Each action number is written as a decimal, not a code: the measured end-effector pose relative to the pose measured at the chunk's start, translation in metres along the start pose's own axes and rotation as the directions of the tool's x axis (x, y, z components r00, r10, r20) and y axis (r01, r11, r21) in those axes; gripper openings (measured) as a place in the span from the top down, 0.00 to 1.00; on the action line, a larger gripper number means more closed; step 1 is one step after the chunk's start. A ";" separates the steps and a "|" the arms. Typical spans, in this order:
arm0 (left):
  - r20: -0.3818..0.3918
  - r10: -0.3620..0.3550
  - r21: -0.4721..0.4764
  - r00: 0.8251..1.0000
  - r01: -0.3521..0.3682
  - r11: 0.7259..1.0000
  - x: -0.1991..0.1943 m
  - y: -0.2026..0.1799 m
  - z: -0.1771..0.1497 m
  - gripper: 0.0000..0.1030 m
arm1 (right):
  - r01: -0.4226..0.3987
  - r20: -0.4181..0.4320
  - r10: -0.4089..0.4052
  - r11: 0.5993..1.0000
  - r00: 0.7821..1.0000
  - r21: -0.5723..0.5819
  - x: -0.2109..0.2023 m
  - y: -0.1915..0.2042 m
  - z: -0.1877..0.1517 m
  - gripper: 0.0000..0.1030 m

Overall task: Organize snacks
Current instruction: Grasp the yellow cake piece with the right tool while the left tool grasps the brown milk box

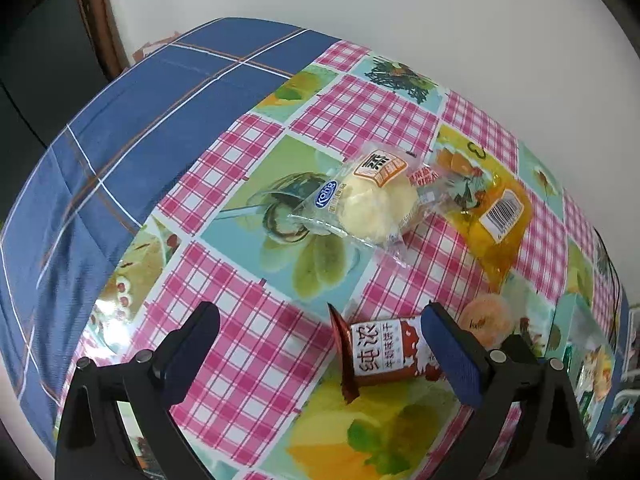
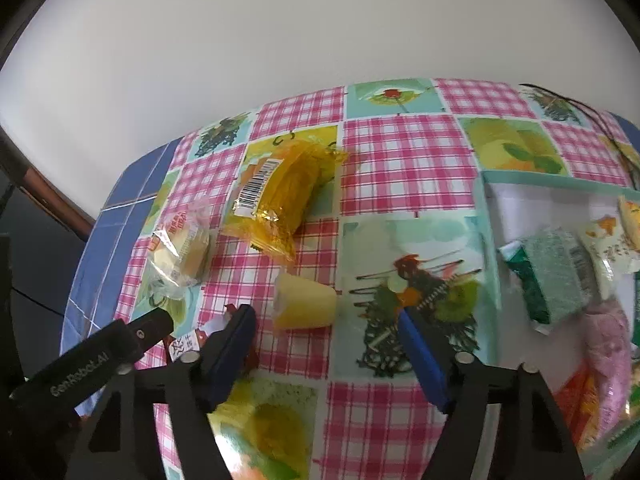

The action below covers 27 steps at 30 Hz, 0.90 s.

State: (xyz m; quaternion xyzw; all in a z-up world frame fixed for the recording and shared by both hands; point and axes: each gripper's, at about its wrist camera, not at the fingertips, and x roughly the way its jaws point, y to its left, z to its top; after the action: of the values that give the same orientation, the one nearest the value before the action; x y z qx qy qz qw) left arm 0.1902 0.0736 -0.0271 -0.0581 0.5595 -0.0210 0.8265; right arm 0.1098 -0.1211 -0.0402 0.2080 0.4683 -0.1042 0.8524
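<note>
From the left wrist view, our left gripper (image 1: 320,344) hangs over the patchwork tablecloth (image 1: 248,344) with its fingers spread wide and nothing pinched; the red-brown snack packet (image 1: 382,354) lies flat between them, nearer the right-hand finger, whose blue pad may brush its end, though we cannot tell if it touches. Taking that packet as our landmark, the clear-wrapped steamed bun (image 1: 370,204) sits well beyond it, the orange cellophane pack (image 1: 494,216) beyond and to the right, and a pale round sweet (image 1: 486,316) just beside it on the right. We judge the step in hand to be gathering the loose snacks, and the next move here calls for lowering and closing squarely across the packet. From the right wrist view, our right gripper (image 2: 326,340) has its fingers partly spread, touching nothing, with the yellow jelly cup (image 2: 306,302) on its side just ahead of the gap. From that cup, the orange pack lies beyond, a clear-wrapped cake (image 2: 182,250) to the left, and the mint-rimmed box (image 2: 490,216), already holding several snacks, to the right. The next move calls for easing forward until the cup sits between the pads. The box is cut off at the frame edge, its contents blur together, and the red packet is mostly hidden behind our left finger.
</note>
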 end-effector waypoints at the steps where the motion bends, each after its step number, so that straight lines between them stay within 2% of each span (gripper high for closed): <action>1: -0.020 -0.002 -0.013 1.000 0.002 1.000 0.001 0.001 0.000 0.02 | -0.004 0.001 0.004 1.000 1.000 0.000 0.003 0.000 0.000 0.32; 4: -0.033 -0.030 -0.038 0.999 0.028 0.999 0.005 0.004 0.002 0.02 | -0.019 -0.003 0.019 1.000 1.000 -0.008 0.011 0.004 0.000 0.33; 8: -0.044 -0.047 -0.047 0.998 0.045 0.998 0.010 0.002 0.003 0.02 | -0.026 -0.007 0.026 0.999 1.000 -0.023 0.020 0.010 -0.001 0.46; 16: -0.082 -0.086 -0.034 0.993 0.083 0.996 0.020 -0.010 -0.001 0.02 | -0.033 0.009 0.034 0.999 0.999 -0.037 0.024 0.010 0.001 0.59; 22: -0.079 -0.080 -0.034 0.994 0.078 0.996 0.020 -0.013 -0.004 0.02 | -0.056 0.000 0.056 0.998 0.998 -0.023 0.024 0.005 0.001 0.62; 27: -0.083 -0.085 -0.022 0.993 0.083 0.996 0.023 -0.017 -0.005 0.02 | -0.033 -0.020 0.032 0.999 0.999 -0.015 0.020 0.000 -0.001 0.62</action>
State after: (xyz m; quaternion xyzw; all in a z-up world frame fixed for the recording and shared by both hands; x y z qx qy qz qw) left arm 0.1948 0.0541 -0.0476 -0.0884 0.5909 -0.0530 0.8001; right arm 0.1199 -0.1204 -0.0578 0.2102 0.4740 -0.0848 0.8508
